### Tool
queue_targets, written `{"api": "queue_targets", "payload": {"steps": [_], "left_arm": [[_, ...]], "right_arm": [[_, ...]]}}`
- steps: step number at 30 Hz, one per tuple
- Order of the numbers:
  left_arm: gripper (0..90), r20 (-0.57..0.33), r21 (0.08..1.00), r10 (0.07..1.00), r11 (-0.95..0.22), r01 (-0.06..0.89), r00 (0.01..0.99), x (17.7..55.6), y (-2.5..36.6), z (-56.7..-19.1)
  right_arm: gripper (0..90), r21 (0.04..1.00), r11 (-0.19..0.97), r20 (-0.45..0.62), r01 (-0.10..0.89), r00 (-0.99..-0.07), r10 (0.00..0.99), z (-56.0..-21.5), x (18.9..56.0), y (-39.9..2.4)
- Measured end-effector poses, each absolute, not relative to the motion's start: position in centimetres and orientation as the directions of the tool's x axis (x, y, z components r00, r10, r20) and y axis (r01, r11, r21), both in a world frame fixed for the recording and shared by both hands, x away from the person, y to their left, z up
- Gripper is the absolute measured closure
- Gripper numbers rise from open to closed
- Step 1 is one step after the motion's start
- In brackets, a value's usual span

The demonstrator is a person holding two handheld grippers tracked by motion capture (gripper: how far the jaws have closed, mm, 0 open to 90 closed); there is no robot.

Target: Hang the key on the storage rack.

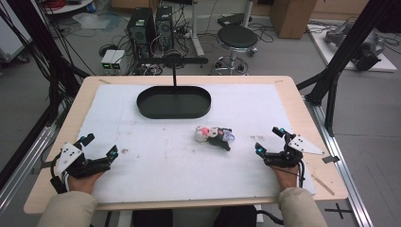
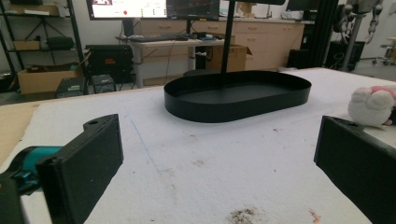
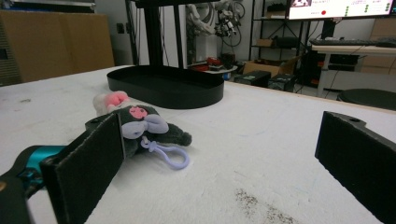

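Two small plush toys lie together near the table's middle: a white and pink one [image 1: 202, 133] [image 2: 373, 105] [image 3: 109, 101] and a dark grey one [image 1: 220, 138] [image 3: 149, 128] with a lilac clip ring [image 3: 170, 156]. Behind them stands a black oval tray [image 1: 142, 101] [image 2: 238, 105] [image 3: 163, 91] with nothing in it. My left gripper [image 1: 100, 145] [image 2: 215, 177] rests open at the front left, far from the toys. At the front right my right gripper [image 1: 270, 140] [image 3: 219, 172] stands open too, the dark toy just ahead of its left jaw.
A white mat [image 1: 170, 161] covers the wooden table [image 1: 302, 109]. A thin black post [image 1: 174, 75] rises behind the tray. On the floor beyond are computer towers [image 1: 150, 26], a black stool [image 1: 236, 38] and cables. Black frame bars [image 1: 331, 90] stand at the right.
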State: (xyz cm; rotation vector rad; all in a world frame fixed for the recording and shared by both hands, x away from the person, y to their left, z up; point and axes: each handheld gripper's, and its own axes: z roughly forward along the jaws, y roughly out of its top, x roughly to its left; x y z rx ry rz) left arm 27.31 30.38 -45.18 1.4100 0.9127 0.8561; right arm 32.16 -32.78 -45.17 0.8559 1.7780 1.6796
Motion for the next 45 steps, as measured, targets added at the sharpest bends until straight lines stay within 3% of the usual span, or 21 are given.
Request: {"api": "queue_targets", "payload": {"steps": [18, 26, 36, 45], "left_arm": [[1.7, -0.020, 0.998, 0.905, -0.004, 0.056, 0.425, 27.4, 30.4, -45.1], [1.7, -0.028, 0.998, 0.906, 0.002, 0.062, 0.423, 27.5, 30.4, -45.1], [1.7, -0.036, 0.997, 0.908, 0.003, 0.078, 0.418, 27.7, 30.5, -45.1], [1.7, -0.032, 0.997, 0.906, 0.001, 0.074, 0.421, 27.6, 30.4, -45.1]], "right_arm": [[0.7, 0.997, 0.022, 0.035, 0.079, -0.651, 0.759, -45.1, 32.3, -32.8], [0.6, 0.983, 0.075, 0.051, 0.165, -0.647, 0.761, -44.3, 33.3, -32.2], [0.6, 0.968, 0.170, 0.028, 0.187, -0.749, 0.662, -38.4, 37.3, -29.8], [0.6, 0.933, 0.296, 0.004, 0.207, -0.825, 0.565, -36.4, 40.0, -26.9]]}}
